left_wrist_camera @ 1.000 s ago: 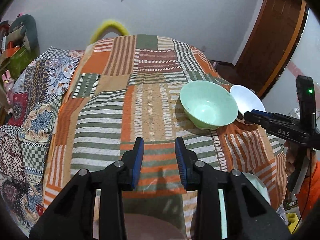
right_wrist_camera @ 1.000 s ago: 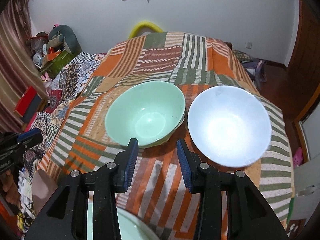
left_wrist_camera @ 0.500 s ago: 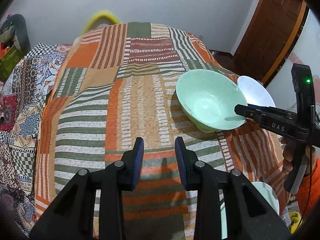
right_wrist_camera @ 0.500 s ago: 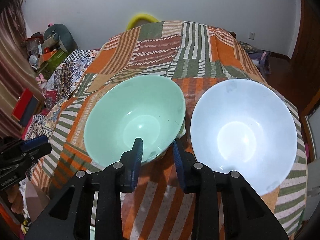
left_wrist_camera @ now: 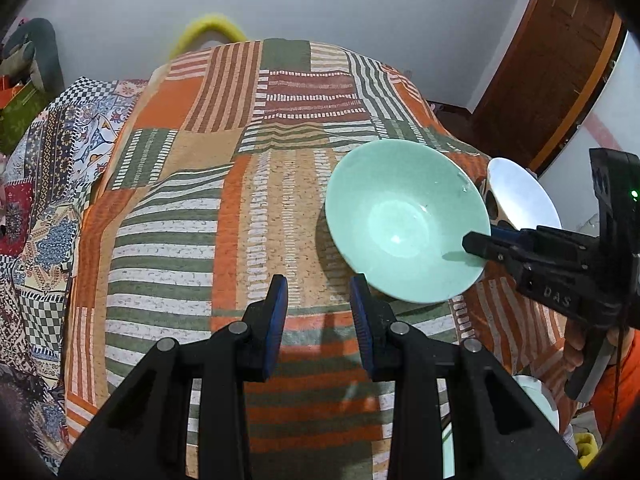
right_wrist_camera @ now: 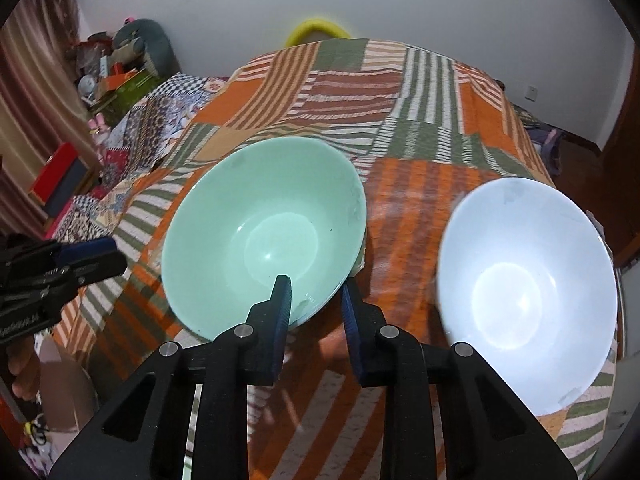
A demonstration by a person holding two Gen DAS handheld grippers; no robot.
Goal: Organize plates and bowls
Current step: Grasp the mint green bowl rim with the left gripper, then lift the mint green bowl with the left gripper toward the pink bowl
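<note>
- Right gripper (right_wrist_camera: 314, 300) straddles the near rim of the green bowl (right_wrist_camera: 260, 236); its jaws have just been closing on it.
- Left gripper (left_wrist_camera: 320, 304): narrow gap, empty, bowl at its two o'clock.
- White bowl (right_wrist_camera: 524, 284) at the green bowl's three o'clock.

A patchwork bedspread (left_wrist_camera: 224, 208) lies below a wooden door (left_wrist_camera: 552, 80).

The right gripper's fingers (right_wrist_camera: 280, 300) hide part of the green bowl's (right_wrist_camera: 260, 232) near rim.
</note>
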